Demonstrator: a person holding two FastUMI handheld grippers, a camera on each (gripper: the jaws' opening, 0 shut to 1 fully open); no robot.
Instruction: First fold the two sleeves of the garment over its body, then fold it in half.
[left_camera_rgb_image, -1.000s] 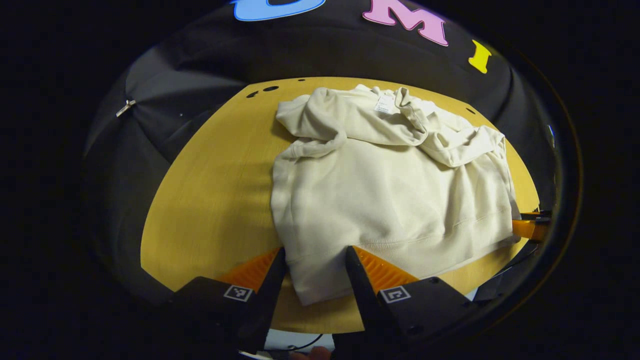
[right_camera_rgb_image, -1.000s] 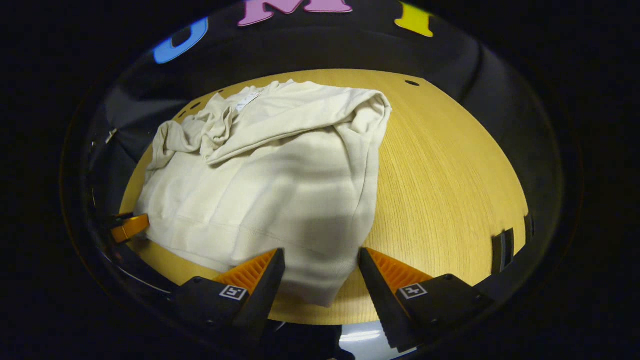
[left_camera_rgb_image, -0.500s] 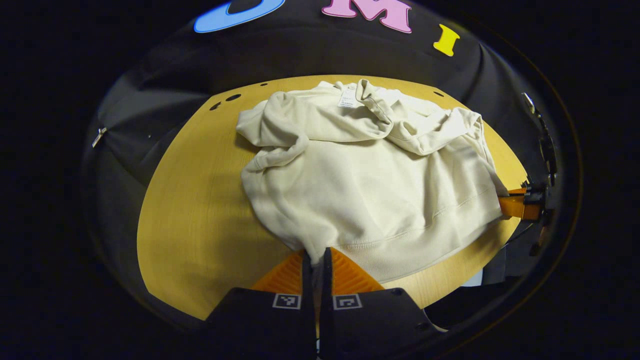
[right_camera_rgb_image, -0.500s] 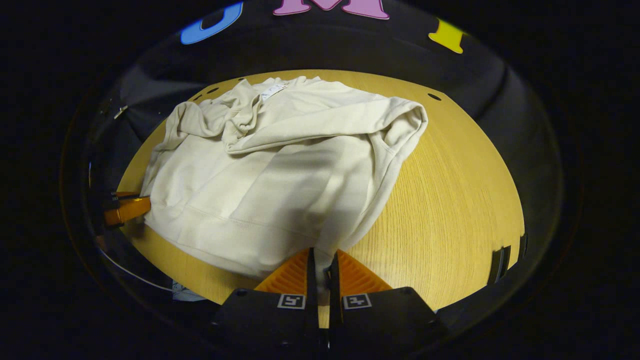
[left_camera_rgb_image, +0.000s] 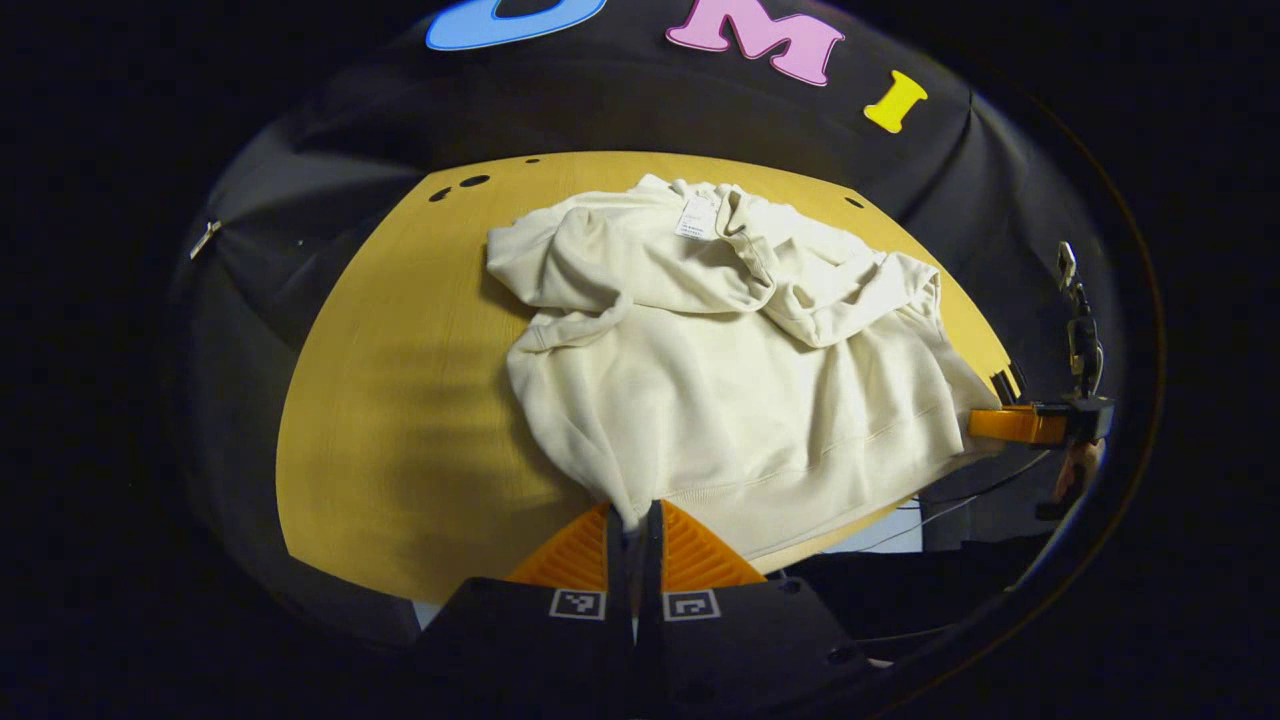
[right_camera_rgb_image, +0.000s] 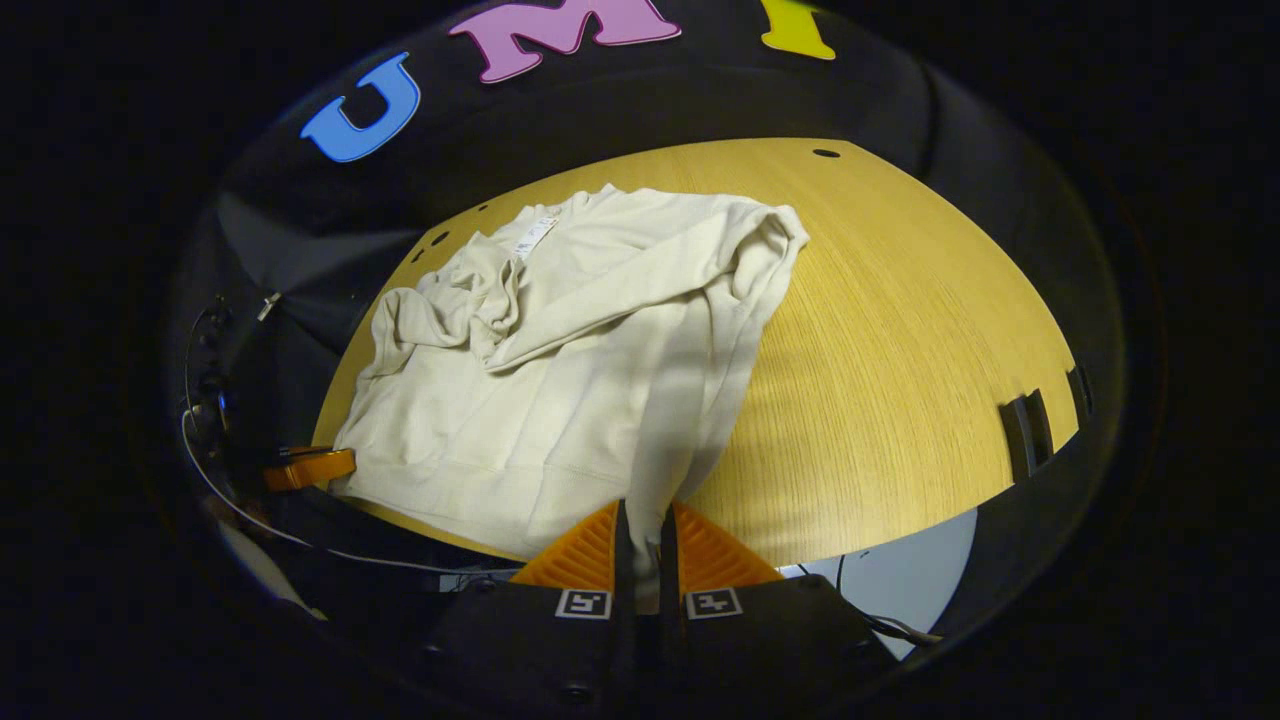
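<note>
Since half a second ago both grippers have drawn back toward the near table edge, hem corners lifted with them. Left gripper (left_camera_rgb_image: 632, 520) clamped narrow on the left hem corner of the cream garment (left_camera_rgb_image: 740, 370); right gripper (right_camera_rgb_image: 640, 520) likewise pinched tight on the right hem corner, cloth rising from the wooden table (right_camera_rgb_image: 900, 330) into its fingers. Garment lies straight ahead of both, sleeves bunched over the body at the far end; small white neck label (left_camera_rgb_image: 692, 216) there, writing too small to read.

Garment (left_camera_rgb_image: 740, 390) neck tag (left_camera_rgb_image: 691, 216) print too small; nothing legible.
</note>
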